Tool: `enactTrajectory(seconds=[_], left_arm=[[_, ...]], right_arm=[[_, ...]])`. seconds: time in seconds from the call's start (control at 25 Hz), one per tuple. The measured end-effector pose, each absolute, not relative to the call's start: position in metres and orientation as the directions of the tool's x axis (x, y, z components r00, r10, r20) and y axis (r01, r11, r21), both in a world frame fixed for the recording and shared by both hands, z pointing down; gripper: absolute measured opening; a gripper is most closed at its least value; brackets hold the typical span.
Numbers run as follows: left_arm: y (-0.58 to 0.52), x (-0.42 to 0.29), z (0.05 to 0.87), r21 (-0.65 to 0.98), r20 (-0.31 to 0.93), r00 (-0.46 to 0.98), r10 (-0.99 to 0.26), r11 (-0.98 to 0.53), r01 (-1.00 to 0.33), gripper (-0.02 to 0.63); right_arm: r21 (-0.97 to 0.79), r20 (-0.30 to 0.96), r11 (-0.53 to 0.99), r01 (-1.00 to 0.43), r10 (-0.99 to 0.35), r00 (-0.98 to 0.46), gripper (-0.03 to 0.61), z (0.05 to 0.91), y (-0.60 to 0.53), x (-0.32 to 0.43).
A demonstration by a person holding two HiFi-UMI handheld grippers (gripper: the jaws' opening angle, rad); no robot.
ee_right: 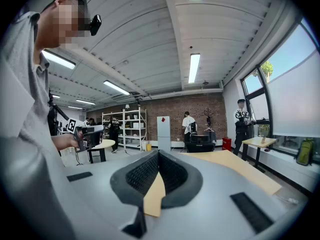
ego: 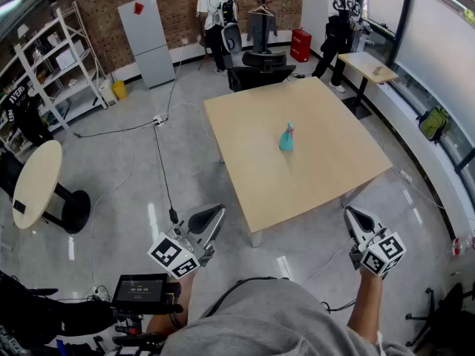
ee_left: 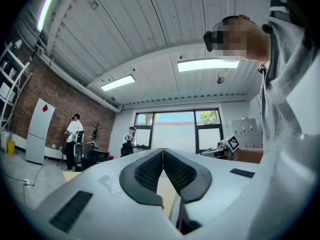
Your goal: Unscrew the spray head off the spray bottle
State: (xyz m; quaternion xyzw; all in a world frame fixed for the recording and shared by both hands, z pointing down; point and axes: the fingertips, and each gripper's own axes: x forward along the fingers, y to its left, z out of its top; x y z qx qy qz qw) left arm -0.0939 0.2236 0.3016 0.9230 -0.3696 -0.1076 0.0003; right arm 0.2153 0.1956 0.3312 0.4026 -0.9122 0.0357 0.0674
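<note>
Well ahead of both grippers, the bottle [ego: 286, 138] stands upright on the table [ego: 326, 176]. Both the left gripper [ego: 217, 211] and right gripper [ego: 351, 213] have jaws pressed together, empty, short of the table's near edge.

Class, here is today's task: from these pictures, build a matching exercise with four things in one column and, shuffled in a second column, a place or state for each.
Things
1. spray bottle
2. left gripper
3. fridge
4. round table

Place or state
A. against the brick wall
B. jaws shut, nothing between them
C. on the square table
D. near the head view's left edge

Pairs: 1-C, 2-B, 3-A, 4-D
</note>
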Motion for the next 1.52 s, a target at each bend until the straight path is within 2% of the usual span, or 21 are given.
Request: enactTrajectory(seconds=[0.72, 1.52], left_arm=[[0.221, -0.086, 0.311, 0.105, -0.185, 0.711, -0.678, -0.733, -0.672, 0.005], [0.210, -0.110, 0.339, 0.181, -0.168, 0.741, -0.650, -0.759, -0.625, 0.005]], right_arm=[[-0.020, 0.163, 0.671, -0.741, -0.729, -0.664, 0.005, 0.333, 0.193, 0.221], [-0.064, 0.153, 0.628, -0.776, -0.762, -0.629, 0.006, 0.337, 0.187, 0.191]])
